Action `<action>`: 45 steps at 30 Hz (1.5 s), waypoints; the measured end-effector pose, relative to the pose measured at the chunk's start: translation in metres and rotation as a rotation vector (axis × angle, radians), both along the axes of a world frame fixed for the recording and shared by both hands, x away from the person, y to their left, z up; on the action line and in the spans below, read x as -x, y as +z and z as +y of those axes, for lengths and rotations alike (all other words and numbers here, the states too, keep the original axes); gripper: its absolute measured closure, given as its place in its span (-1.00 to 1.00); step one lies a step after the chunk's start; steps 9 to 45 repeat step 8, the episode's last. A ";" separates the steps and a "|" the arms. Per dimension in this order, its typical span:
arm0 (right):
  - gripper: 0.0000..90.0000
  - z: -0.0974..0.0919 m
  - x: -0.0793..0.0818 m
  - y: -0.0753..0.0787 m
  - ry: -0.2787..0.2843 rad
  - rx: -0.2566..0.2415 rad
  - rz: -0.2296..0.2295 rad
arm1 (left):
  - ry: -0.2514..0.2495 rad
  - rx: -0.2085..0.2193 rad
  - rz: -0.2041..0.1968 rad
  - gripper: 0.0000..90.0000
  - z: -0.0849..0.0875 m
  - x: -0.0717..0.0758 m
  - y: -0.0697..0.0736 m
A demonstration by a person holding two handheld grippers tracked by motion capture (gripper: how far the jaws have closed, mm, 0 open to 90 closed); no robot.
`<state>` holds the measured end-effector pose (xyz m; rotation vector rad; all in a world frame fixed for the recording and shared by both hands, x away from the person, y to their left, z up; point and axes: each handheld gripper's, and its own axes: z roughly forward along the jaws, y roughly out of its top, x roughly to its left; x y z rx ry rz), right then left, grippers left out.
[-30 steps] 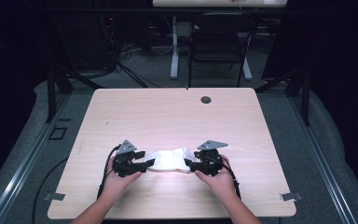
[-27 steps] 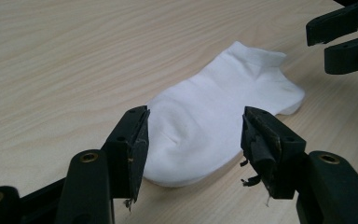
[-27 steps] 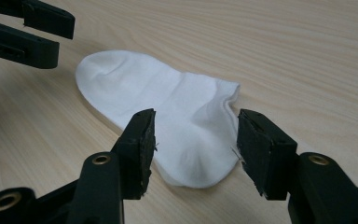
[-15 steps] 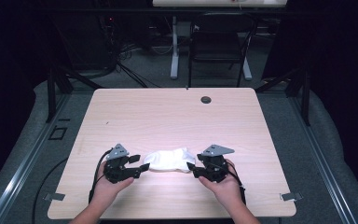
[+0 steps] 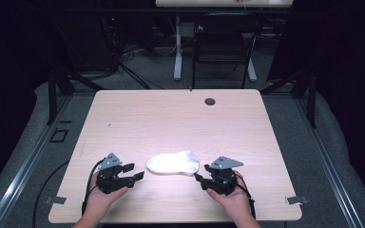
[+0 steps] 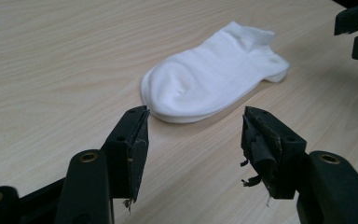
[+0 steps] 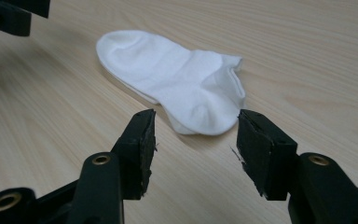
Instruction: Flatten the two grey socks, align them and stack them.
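sock (image 5: 173, 163): plain white, no pattern
table (image 5: 171, 118): pale wood, fine grain lines
my left gripper (image 5: 137, 172): black jaws, grey top plate
my right gripper (image 5: 197, 177): black jaws, grey top plate

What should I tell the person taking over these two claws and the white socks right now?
Left claw: open, holding nothing, just left of the socks' toe end.
Right claw: open, holding nothing, just right of the heel and cuff end.
White socks: two ankle socks stacked flat, one on the other, near the front edge of the wooden table, touched by neither claw.
Done: the pair looks laid together and released.
Left: probably nothing beyond moving it, if wanted.
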<state>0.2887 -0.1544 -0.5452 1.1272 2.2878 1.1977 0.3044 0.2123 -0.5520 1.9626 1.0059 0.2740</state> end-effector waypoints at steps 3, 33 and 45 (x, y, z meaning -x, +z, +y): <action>0.06 -0.002 -0.001 -0.007 -0.005 0.021 -0.006 | -0.002 -0.020 0.010 -0.06 -0.001 -0.002 -0.005; 0.06 -0.005 -0.003 -0.014 -0.020 0.028 -0.014 | -0.012 -0.025 0.007 -0.07 -0.005 -0.004 -0.009; 0.06 -0.005 -0.003 -0.014 -0.020 0.028 -0.014 | -0.012 -0.025 0.007 -0.07 -0.005 -0.004 -0.009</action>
